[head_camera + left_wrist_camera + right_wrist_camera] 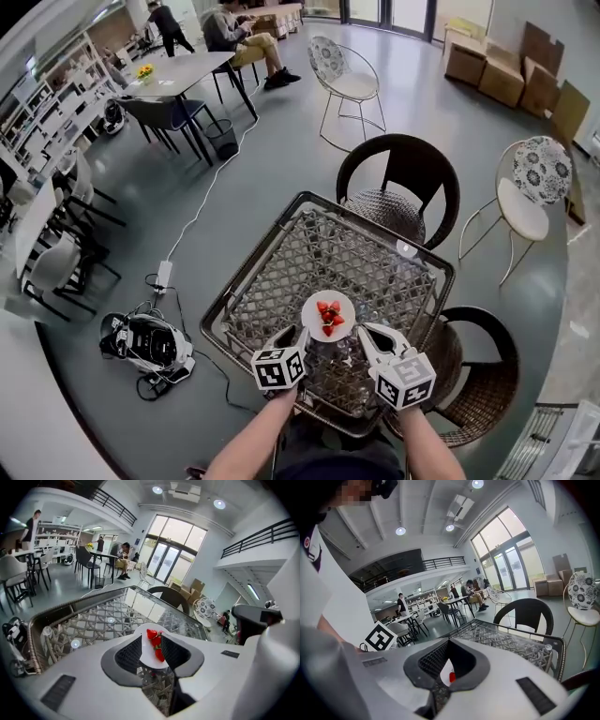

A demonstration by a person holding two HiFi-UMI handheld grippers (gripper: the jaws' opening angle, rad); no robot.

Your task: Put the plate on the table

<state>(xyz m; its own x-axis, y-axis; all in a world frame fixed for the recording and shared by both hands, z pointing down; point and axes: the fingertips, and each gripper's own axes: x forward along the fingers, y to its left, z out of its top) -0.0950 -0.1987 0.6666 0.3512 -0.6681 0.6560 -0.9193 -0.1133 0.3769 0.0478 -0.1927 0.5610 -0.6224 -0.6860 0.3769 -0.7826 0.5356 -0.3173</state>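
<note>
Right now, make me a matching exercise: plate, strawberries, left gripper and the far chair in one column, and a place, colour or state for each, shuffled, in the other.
1. plate
2. strawberries
3. left gripper
4. far chair

A. jaws apart
B. dark wicker, nobody in it
C. red, lying on white
D. resting on the table

Pairs: 1-D, 2-C, 3-A, 4-B
</note>
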